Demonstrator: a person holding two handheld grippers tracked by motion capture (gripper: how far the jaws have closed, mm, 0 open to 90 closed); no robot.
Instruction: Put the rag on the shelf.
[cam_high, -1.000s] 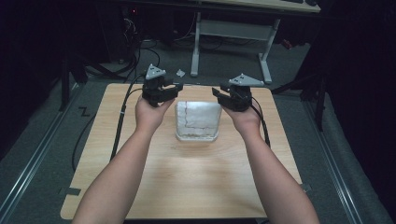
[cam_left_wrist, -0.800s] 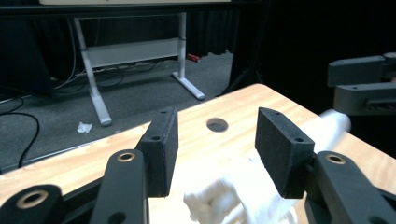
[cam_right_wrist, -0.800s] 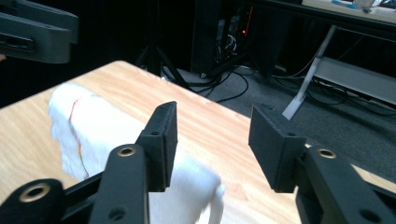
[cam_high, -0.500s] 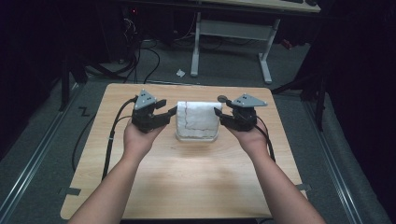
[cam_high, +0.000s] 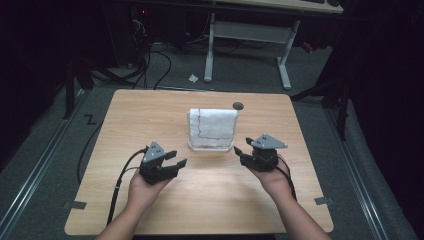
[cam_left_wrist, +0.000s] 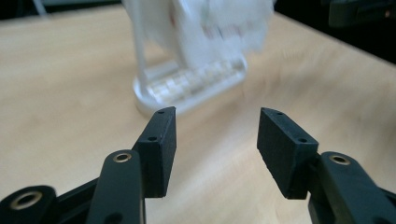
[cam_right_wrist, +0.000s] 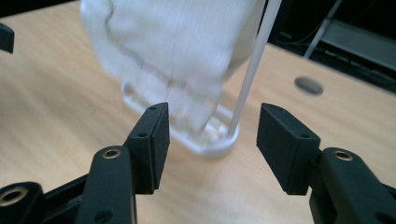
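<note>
Dark floor and cable runs surround my wooden worktop (cam_high: 150, 115), with a white desk frame (cam_high: 247, 37) standing beyond it at twelve o'clock. Near the worktop's middle, slightly toward twelve, a white cloth (cam_high: 212, 122) hangs upright on a small white rack (cam_high: 211, 146); a reddish line runs down the cloth's front. A dark round hole (cam_high: 238, 106) sits in the wood just past the rack at about one o'clock.

My left tool (cam_high: 175, 161) rests at about seven o'clock from the rack, well apart from it, jaws spread and holding nothing. Through the left gripper view, the gap between its pads (cam_left_wrist: 161, 140) looks onto bare wood, with the rack base (cam_left_wrist: 187, 88) blurred beyond.

My right tool (cam_high: 242, 151) sits at about five o'clock from the rack, near its corner but not touching, likewise released and empty. From the right gripper view, the cloth (cam_right_wrist: 173, 42) and one thin white upright rod (cam_right_wrist: 254, 65) of the rack stand ahead between the parted jaws.
</note>
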